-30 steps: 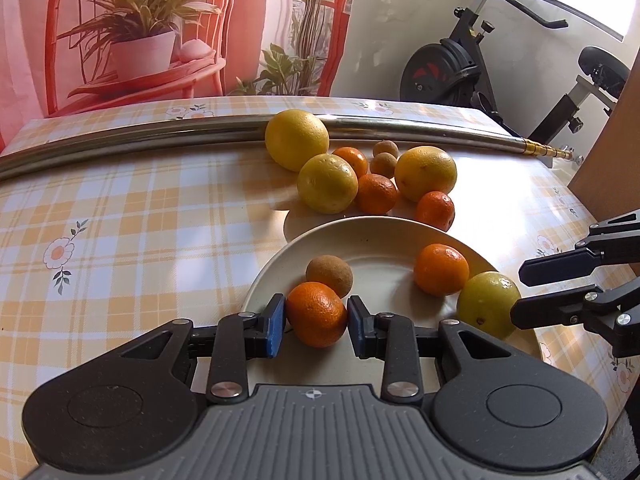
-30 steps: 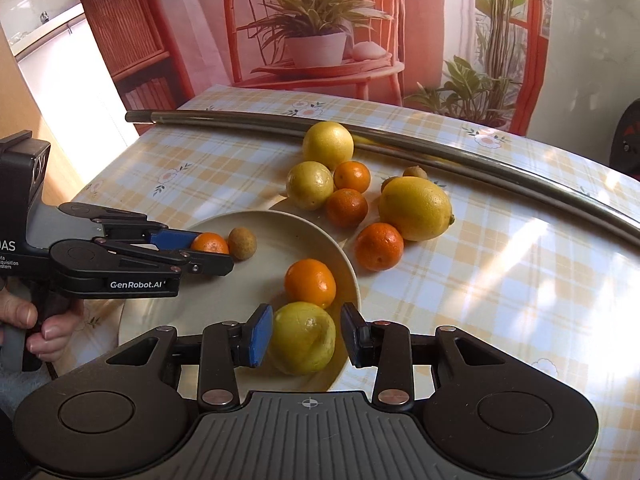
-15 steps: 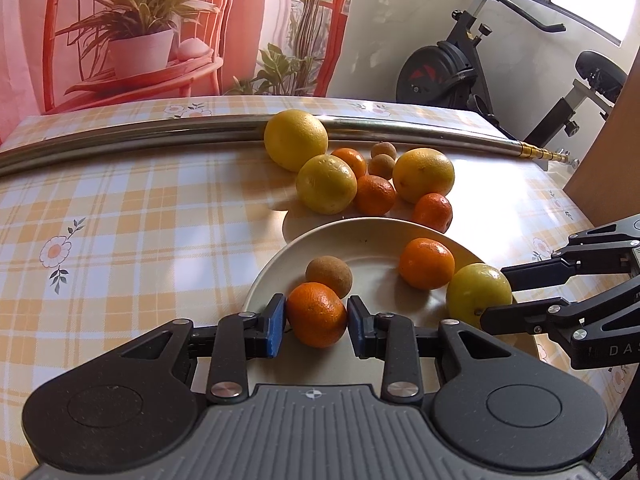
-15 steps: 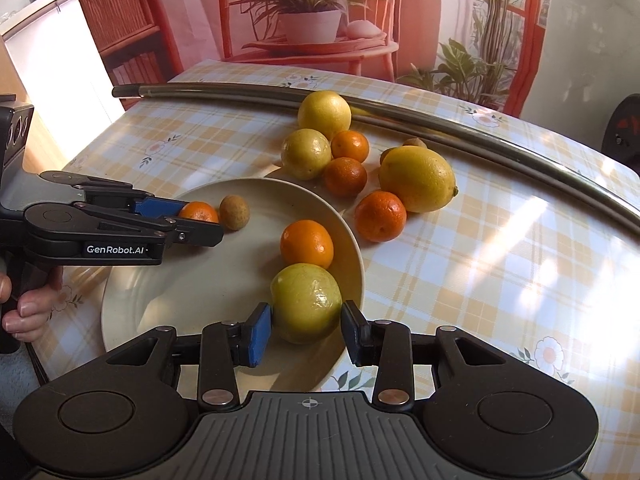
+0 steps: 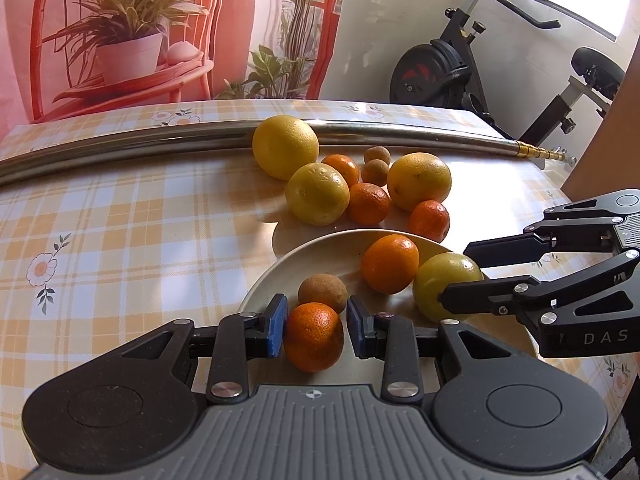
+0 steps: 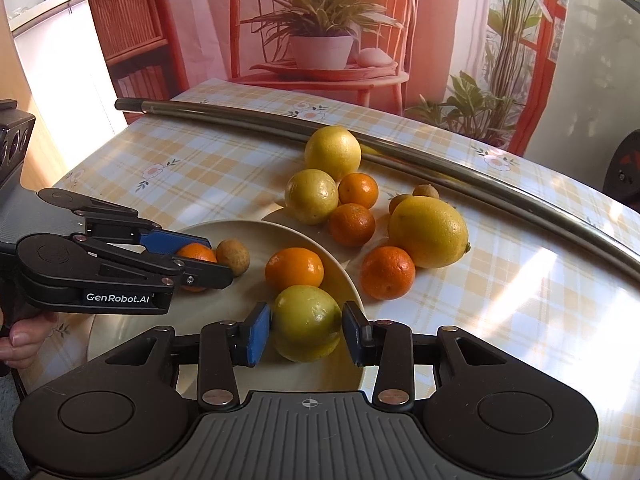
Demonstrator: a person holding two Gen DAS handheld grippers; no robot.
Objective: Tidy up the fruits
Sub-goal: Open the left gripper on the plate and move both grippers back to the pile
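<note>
Your left gripper (image 5: pixel 316 332) has its fingers clenched on a small orange (image 5: pixel 313 336), held low over the near part of the plate (image 5: pixel 280 276). Whether the orange already rests on the plate you cannot tell from here.

Your right gripper (image 6: pixel 306 330) is grasping a yellow-green lemon (image 6: pixel 307 322) at the plate's near right rim. The left pad touches the skin; a sliver of gap may show at the right pad, so the grip looks light.

On the plate, loose:
- one orange (image 6: pixel 294 269), just beyond the lemon, touching or nearly so
- one small brown fruit (image 6: pixel 234 257), just beyond the small orange in your left gripper

Four fruits are at the plate, two of them not yet let go.

Left on the bench (image 5: pixel 120 220), in a cluster beyond the plate:
- big yellow fruit (image 5: pixel 285 147) against the metal pole (image 5: pixel 120 146)
- second yellow fruit (image 5: pixel 318 194) in front of it
- large lemon (image 6: pixel 428 232) to the right
- three small oranges, one (image 6: pixel 387 273) just off the plate's right edge
- two small brown fruits (image 5: pixel 376 164) at the far side, close together

By this count roughly a third is done and eight pieces remain. Both grippers need to release before you go back to the cluster. The plate is filling on the near side; the far left part is bare.
</note>
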